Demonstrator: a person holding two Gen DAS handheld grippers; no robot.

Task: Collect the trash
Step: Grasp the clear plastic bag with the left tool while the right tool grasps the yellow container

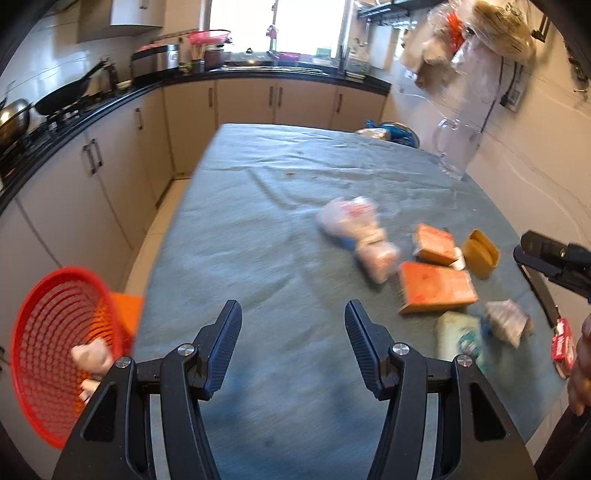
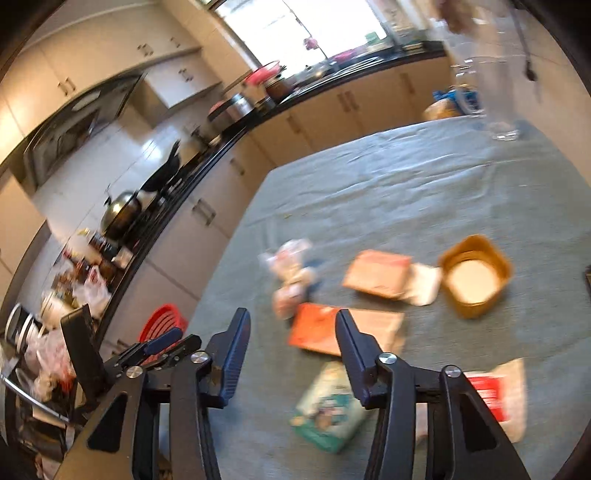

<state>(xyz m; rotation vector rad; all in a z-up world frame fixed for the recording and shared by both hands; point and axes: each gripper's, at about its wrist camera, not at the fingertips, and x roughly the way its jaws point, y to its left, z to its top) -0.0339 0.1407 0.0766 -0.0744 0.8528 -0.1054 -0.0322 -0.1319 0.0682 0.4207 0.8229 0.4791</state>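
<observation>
Both your grippers are open and empty: left gripper (image 1: 293,343) over bare desk (image 1: 258,229), right gripper (image 2: 293,349) above the orange carton (image 2: 317,328). Trash sits clustered right; red basket (image 1: 40,350) hangs off the left edge. Tight packing risks grabbing two items or knocking the green packet (image 2: 328,406).

I'm looking into a narrow kitchen. A table (image 1: 258,236) under a wrinkled grey-green cloth fills the middle. Along my left runs a black countertop (image 1: 110,99) over beige cabinets (image 1: 92,173) with dark bar handles, turning the corner under a bright, washed-out window (image 1: 277,26). A wok (image 1: 62,94) and a steel pot (image 1: 13,118) sit on the stove, and I can see a range hood (image 2: 74,122) above them. The floor (image 1: 162,221) is pale tile. White tiled wall (image 1: 535,147) stands to the right, with bags (image 1: 480,37) hanging on it.
</observation>
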